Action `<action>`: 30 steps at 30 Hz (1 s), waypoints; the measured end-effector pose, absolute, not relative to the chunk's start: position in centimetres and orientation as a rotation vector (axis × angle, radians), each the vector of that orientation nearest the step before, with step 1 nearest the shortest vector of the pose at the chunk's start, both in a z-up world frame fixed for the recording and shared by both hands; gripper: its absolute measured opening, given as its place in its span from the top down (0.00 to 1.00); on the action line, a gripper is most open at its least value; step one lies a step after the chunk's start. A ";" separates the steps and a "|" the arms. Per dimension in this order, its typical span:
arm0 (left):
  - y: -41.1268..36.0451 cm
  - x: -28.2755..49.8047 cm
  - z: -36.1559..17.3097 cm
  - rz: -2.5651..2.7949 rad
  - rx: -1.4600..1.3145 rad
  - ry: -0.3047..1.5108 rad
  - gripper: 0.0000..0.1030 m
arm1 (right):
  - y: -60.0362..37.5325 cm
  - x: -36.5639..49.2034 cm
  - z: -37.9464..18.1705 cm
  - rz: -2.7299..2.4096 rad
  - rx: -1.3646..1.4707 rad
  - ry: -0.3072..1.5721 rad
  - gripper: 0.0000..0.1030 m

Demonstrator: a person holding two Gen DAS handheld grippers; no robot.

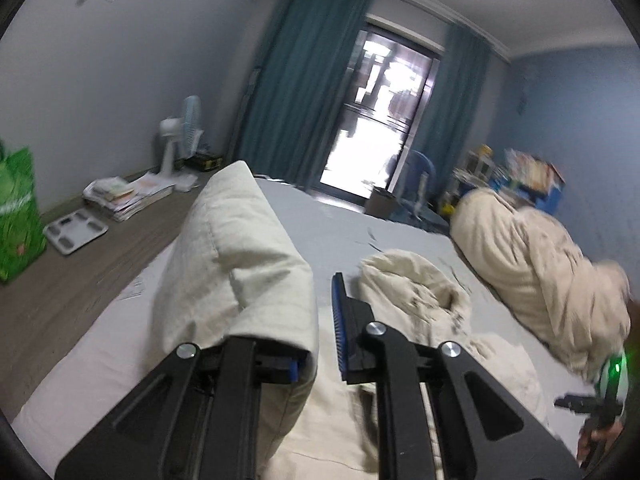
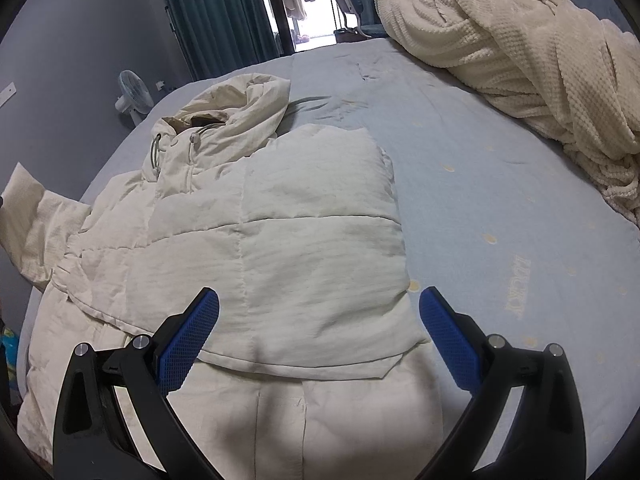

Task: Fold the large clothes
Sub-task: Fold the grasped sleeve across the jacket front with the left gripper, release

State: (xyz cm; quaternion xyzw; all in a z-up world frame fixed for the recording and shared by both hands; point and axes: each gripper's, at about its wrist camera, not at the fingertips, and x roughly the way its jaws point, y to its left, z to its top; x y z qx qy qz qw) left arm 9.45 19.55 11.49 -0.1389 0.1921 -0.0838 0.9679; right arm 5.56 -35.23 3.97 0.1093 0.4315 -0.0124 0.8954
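Observation:
A cream puffer jacket (image 2: 280, 220) lies face up on the pale blue bed (image 2: 480, 180), its hood (image 2: 240, 108) toward the window and its right side folded over the chest. My left gripper (image 1: 320, 340) is shut on the jacket's left sleeve (image 1: 240, 260) and holds it raised above the bed. The cloth drapes over the left finger and hides it. The same sleeve's cuff (image 2: 24, 208) stands up at the left edge of the right wrist view. My right gripper (image 2: 320, 300) hangs open over the jacket's lower part, and nothing is between its blue pads (image 2: 188, 340).
A rolled cream waffle blanket (image 2: 520, 48) lies along the bed's far right side. On the wooden floor left of the bed are a green bag (image 1: 18, 208), a scale (image 1: 76, 230), stacked papers (image 1: 124, 196) and a fan (image 1: 180, 132). A blue chair (image 1: 420, 176) stands by the window.

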 end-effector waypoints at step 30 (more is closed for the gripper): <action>-2.5 7.6 0.1 -0.430 0.154 0.732 0.68 | -35.3 5.0 4.8 -0.018 0.239 0.868 0.06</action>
